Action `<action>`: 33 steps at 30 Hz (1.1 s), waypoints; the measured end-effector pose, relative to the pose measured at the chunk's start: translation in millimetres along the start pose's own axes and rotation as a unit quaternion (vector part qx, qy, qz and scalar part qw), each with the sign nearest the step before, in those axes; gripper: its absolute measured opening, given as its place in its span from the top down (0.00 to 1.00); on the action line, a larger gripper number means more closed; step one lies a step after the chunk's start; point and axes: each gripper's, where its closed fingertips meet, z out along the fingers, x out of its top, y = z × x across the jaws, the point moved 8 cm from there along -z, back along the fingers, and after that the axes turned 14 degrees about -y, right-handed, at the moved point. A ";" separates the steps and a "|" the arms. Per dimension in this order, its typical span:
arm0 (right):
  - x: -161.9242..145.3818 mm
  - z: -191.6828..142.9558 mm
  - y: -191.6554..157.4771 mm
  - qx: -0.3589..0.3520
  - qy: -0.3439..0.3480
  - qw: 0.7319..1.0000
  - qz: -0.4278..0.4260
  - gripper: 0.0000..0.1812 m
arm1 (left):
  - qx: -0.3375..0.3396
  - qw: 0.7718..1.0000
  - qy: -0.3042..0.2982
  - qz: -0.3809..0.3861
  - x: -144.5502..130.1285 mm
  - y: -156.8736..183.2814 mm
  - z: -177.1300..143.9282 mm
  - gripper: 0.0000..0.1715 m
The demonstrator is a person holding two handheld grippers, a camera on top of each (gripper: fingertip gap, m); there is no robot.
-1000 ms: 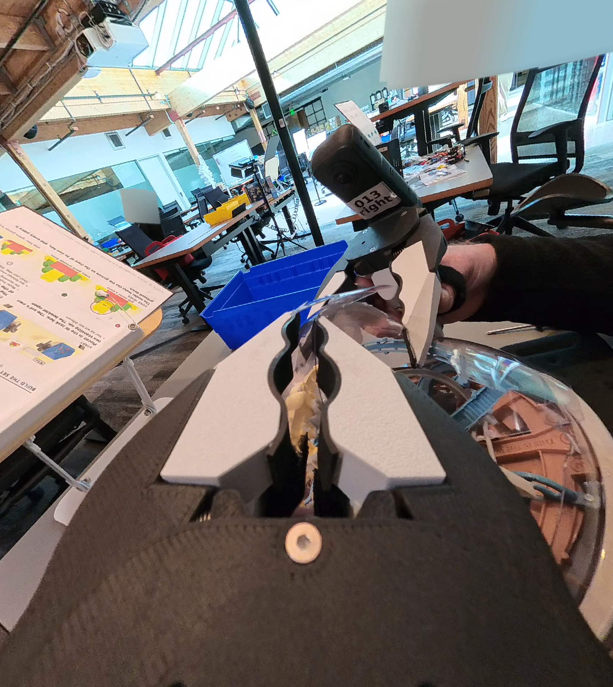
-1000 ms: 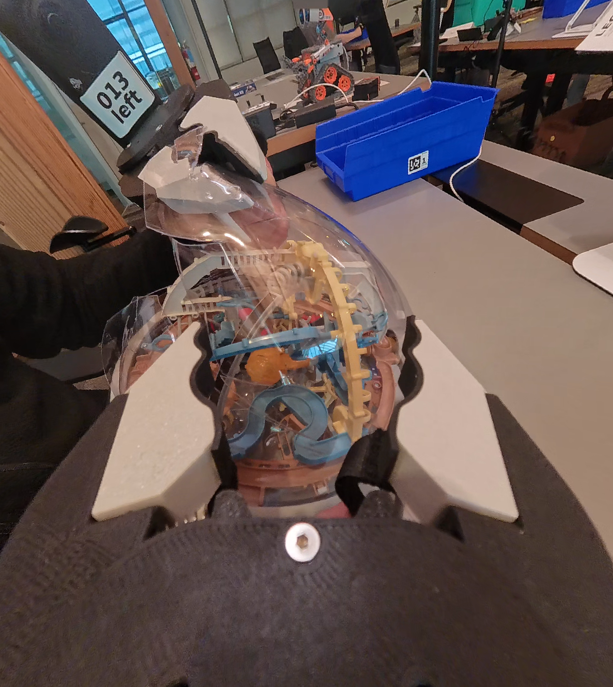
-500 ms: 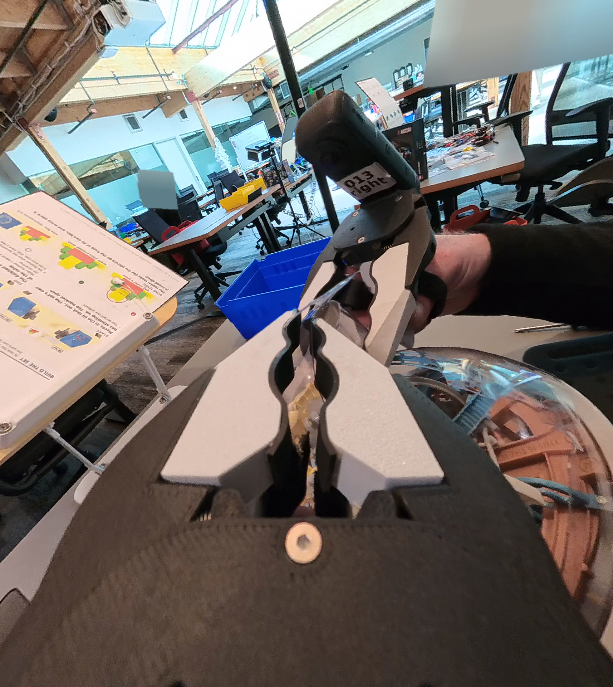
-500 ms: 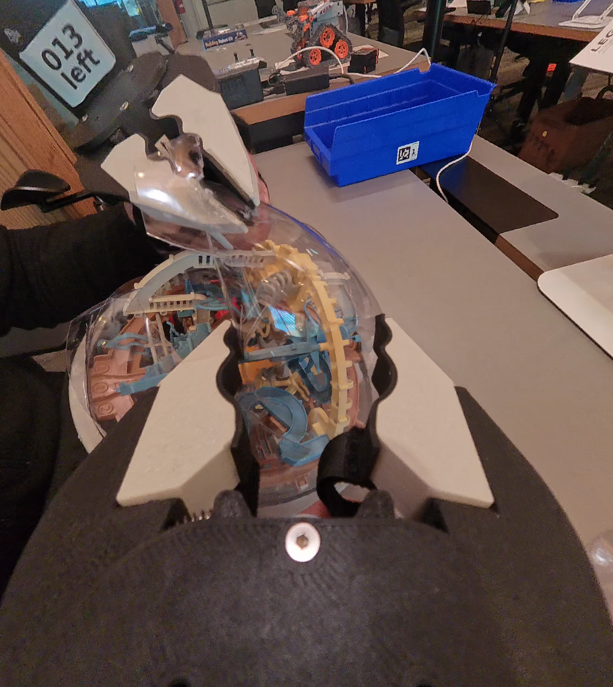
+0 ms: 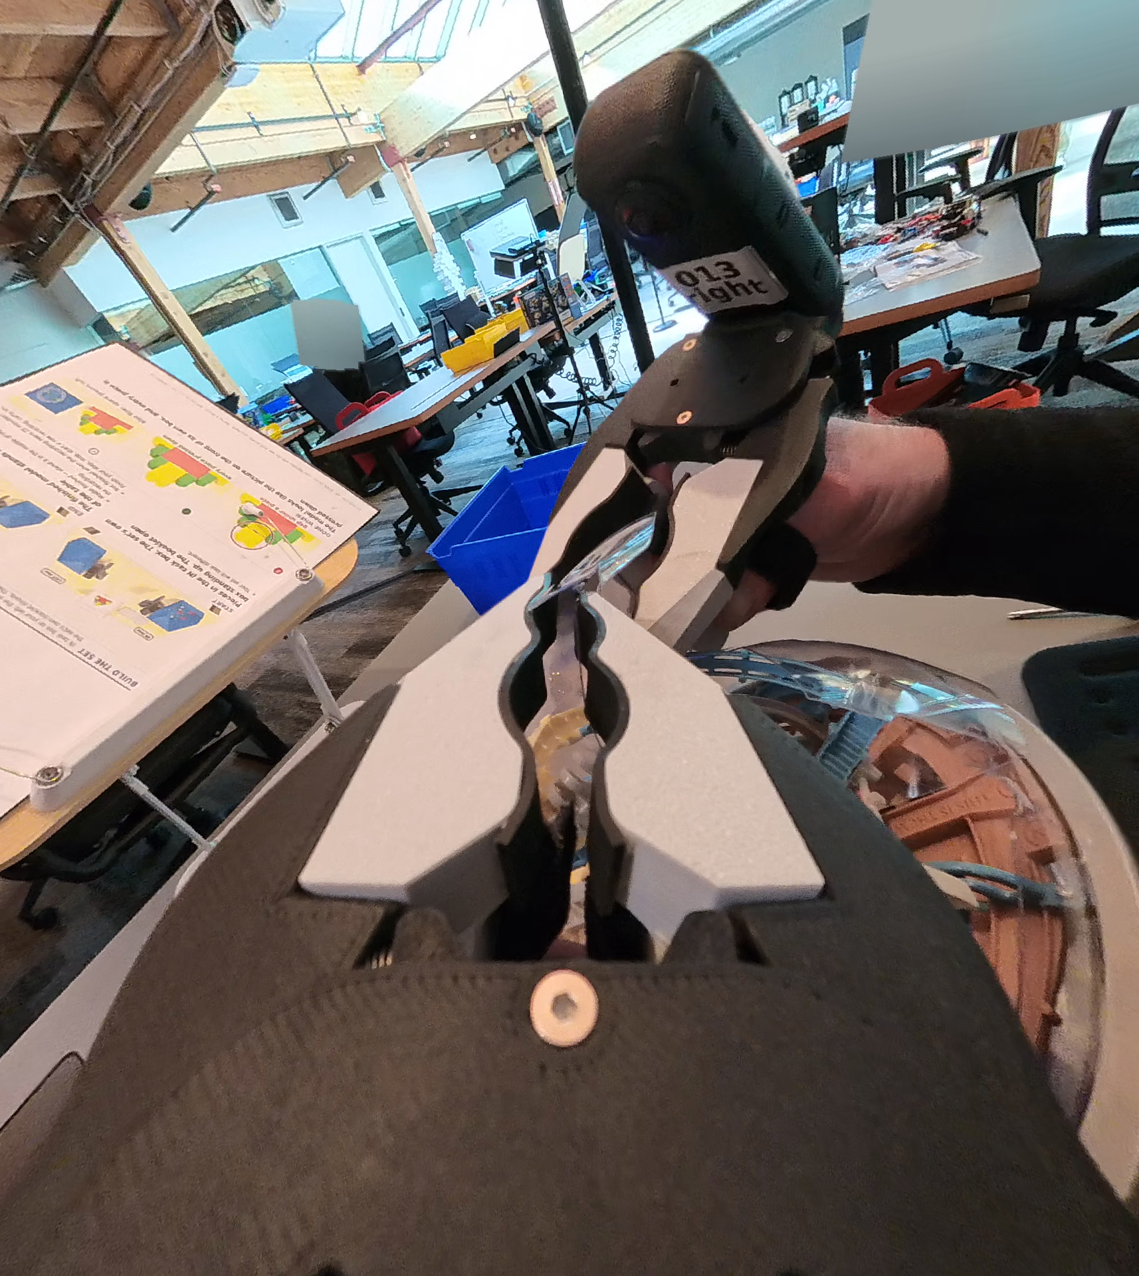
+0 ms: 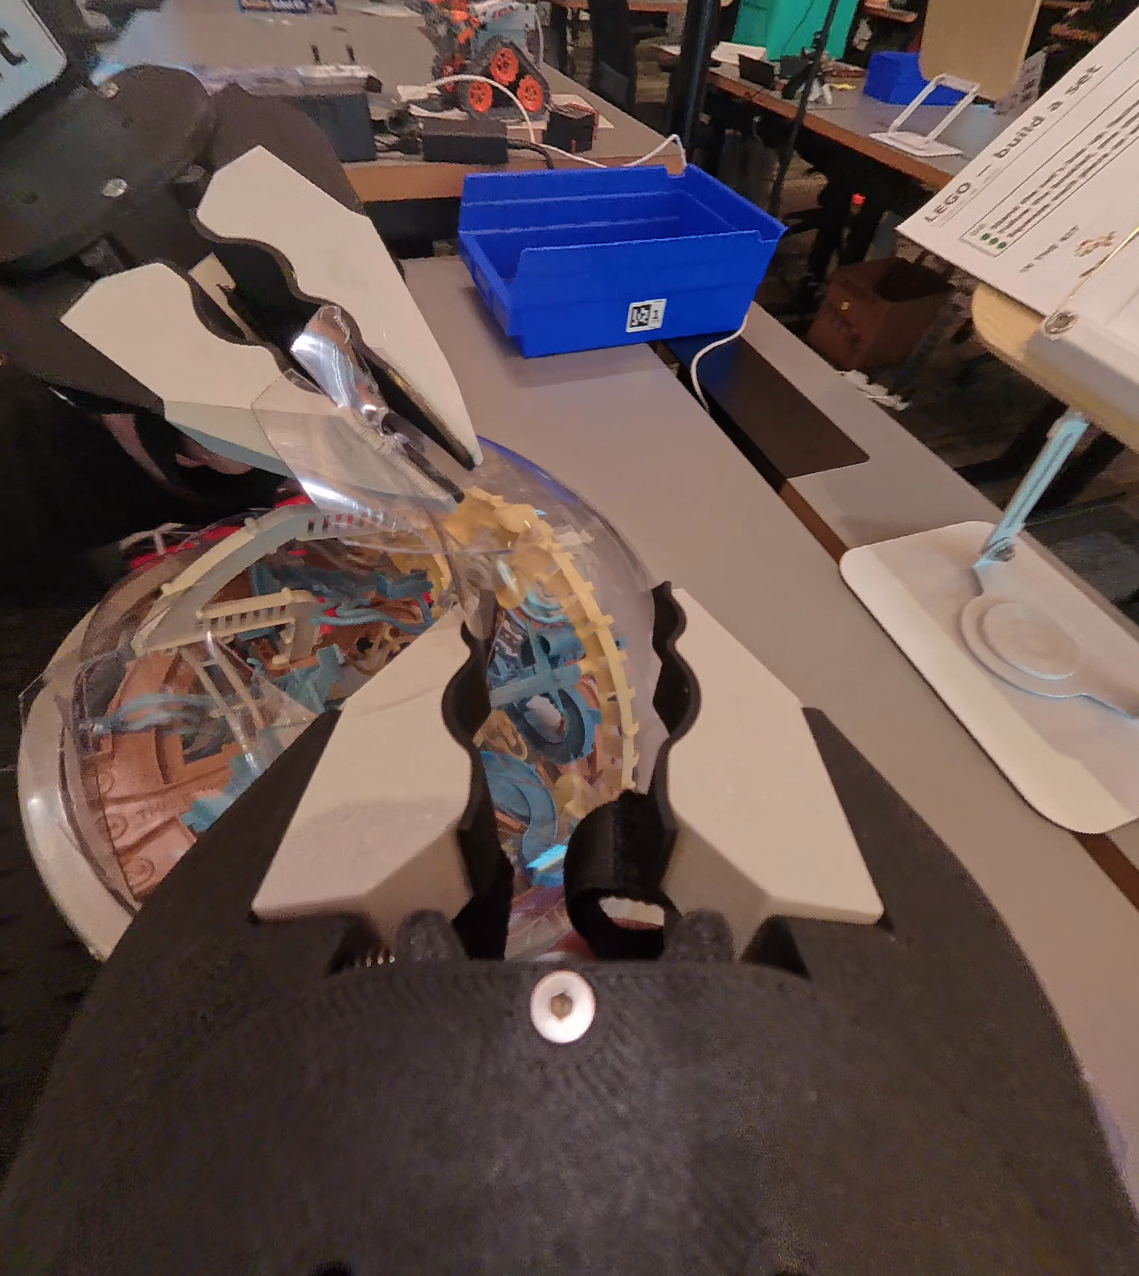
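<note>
Grey table [image 6: 622,428], workshop behind; blue bin [image 6: 615,255] at its far edge. Clear maze globe [image 6: 318,663] on table. Left gripper [image 5: 563,607] pinches clear wrap [image 6: 339,407] over globe. Right gripper [image 6: 567,607] spread, straddling globe's top.
</note>
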 end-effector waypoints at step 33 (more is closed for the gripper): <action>8.7 -19.4 19.1 -0.259 -0.066 0.962 -0.063 0.90 | 0.020 0.977 -0.208 0.033 35.9 64.9 8.7 0.58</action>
